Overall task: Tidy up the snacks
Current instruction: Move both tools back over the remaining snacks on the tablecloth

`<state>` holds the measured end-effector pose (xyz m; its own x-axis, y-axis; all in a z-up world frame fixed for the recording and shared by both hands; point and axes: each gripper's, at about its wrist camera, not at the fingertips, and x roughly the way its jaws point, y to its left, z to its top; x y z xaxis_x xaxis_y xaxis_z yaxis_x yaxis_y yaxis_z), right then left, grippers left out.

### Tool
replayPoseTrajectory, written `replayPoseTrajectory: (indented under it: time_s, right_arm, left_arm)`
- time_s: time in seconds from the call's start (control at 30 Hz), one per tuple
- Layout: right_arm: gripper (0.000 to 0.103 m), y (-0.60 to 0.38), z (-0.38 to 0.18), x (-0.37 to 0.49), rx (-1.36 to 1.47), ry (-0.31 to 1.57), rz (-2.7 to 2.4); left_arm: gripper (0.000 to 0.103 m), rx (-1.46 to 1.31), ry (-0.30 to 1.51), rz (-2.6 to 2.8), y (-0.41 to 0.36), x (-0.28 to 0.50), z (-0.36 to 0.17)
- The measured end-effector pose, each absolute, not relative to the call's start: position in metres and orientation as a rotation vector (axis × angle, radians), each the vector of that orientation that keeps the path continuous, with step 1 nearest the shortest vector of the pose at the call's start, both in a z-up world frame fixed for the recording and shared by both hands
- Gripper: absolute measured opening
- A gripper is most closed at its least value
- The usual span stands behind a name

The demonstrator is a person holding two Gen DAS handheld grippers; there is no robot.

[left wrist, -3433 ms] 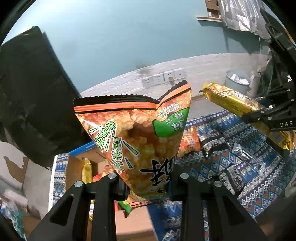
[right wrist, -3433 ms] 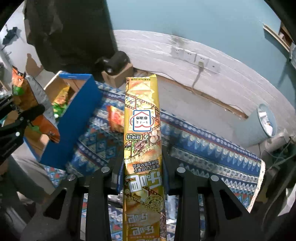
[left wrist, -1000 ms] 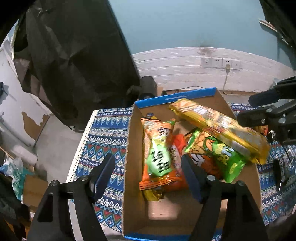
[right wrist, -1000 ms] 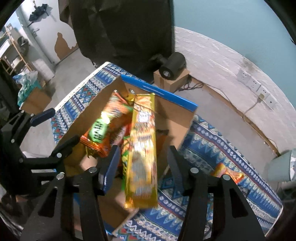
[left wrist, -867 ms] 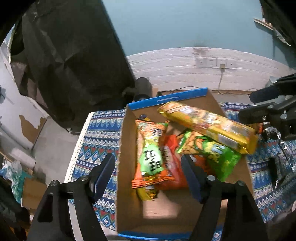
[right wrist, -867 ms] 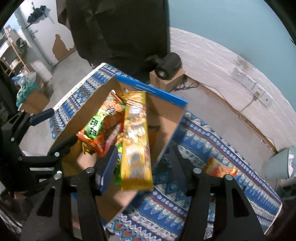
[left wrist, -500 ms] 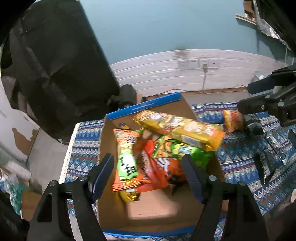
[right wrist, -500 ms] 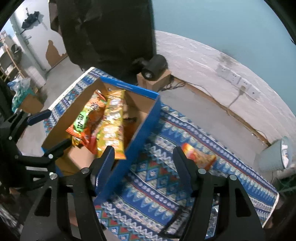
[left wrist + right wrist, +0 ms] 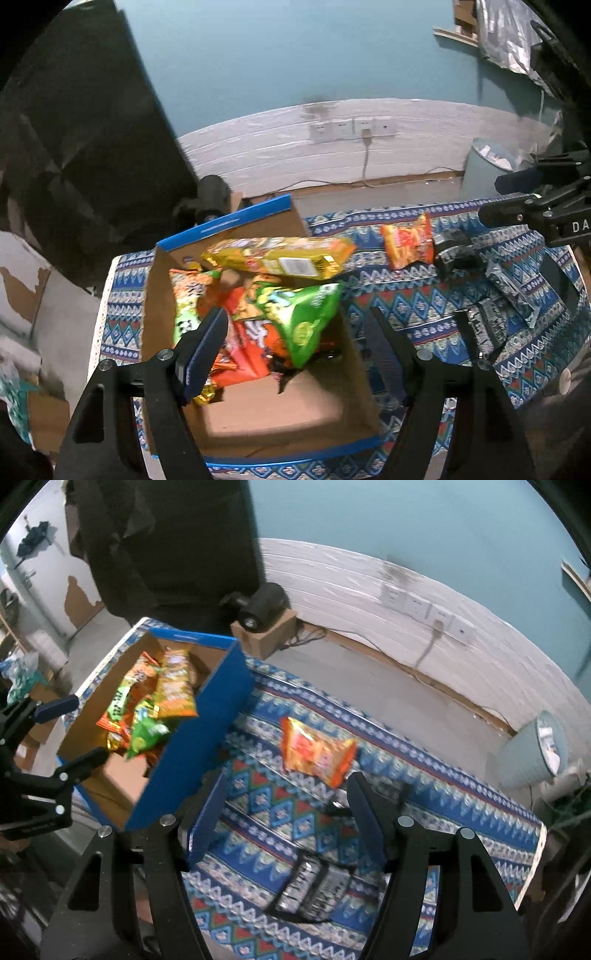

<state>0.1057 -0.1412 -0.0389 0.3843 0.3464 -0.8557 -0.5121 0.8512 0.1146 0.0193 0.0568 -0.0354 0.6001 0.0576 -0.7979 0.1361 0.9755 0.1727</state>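
Observation:
A blue-sided cardboard box [image 9: 258,413] [image 9: 207,731] sits at the left end of the patterned cloth. It holds several snack bags, with a long yellow pack [image 9: 280,256] [image 9: 173,690] on top and a green bag [image 9: 299,321] beside it. My left gripper [image 9: 295,347] is open and empty above the box. My right gripper [image 9: 286,812] is open and empty over the cloth, right of the box. An orange snack bag [image 9: 317,751] [image 9: 406,242] lies on the cloth just ahead of it. Black-and-silver packets [image 9: 314,886] [image 9: 509,291] lie on the cloth.
The patterned cloth [image 9: 424,797] covers the table. A black camera on a small box [image 9: 262,605] stands behind the cardboard box. A pale blue bin [image 9: 532,753] stands at the right. A white wall with sockets [image 9: 351,127] runs behind.
Both grippers have let go of their snack bags into the box and opened. The right gripper has swung right, away from the box, toward the orange bag on the cloth.

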Motion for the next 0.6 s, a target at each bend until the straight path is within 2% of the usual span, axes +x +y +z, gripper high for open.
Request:
replayPoseTrajectory:
  time_s: [0.6]
  right_arm:
    - [0.068,-0.244,-0.068,0.092,-0.114,1.083,0.443]
  left_arm:
    - [0.08,0.313,0.993,-0.149,-0.032,0.028,-0.055]
